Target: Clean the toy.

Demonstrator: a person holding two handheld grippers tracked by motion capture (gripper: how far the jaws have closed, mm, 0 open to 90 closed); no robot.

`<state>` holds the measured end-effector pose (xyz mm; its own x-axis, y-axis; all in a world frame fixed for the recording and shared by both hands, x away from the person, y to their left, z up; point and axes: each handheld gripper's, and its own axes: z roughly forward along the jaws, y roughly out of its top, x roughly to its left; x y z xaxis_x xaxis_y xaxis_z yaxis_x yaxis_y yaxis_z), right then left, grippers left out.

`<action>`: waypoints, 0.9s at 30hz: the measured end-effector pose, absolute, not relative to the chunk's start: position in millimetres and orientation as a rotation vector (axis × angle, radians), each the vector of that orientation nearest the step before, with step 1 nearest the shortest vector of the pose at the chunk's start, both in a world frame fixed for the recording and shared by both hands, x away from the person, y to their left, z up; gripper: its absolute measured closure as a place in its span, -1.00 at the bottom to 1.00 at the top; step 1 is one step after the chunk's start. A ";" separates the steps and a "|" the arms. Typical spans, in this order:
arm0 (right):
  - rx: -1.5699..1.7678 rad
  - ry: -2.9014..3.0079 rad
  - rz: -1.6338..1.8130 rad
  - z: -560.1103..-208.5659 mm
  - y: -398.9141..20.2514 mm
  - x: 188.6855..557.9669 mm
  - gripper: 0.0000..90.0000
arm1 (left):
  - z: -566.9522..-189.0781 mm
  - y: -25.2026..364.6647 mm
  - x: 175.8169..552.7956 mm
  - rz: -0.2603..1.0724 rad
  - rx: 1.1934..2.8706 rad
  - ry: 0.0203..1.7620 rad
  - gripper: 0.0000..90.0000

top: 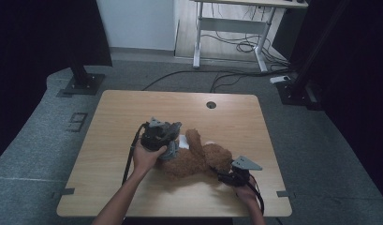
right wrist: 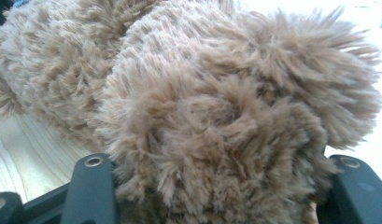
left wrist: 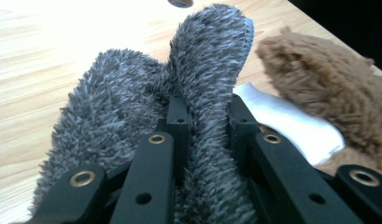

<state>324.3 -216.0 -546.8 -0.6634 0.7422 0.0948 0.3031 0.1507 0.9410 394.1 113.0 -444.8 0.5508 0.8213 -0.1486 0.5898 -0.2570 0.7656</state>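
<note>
Plush, soft and light, the brown bear (top: 198, 158) lies mid-tabletop (top: 114, 122), its head pinched in the half-closed right claw (top: 223, 176), while the left claw (top: 172, 149) is clamped on yielding grey cloth (left wrist: 132, 107) at its far-left side, best gripped by bunched folds.
</note>
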 end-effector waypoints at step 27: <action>0.997 2.039 1.507 -546.1 -215.8 324.2 -0.26 | -442.0 68.9 378.9 0.289 2.016 1.024 0.68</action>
<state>324.2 -215.8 -546.1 -0.6578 0.7484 0.0847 0.3003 0.1575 0.9407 378.9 68.9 -442.0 0.6404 0.7522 -0.1555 0.5595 -0.3181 0.7654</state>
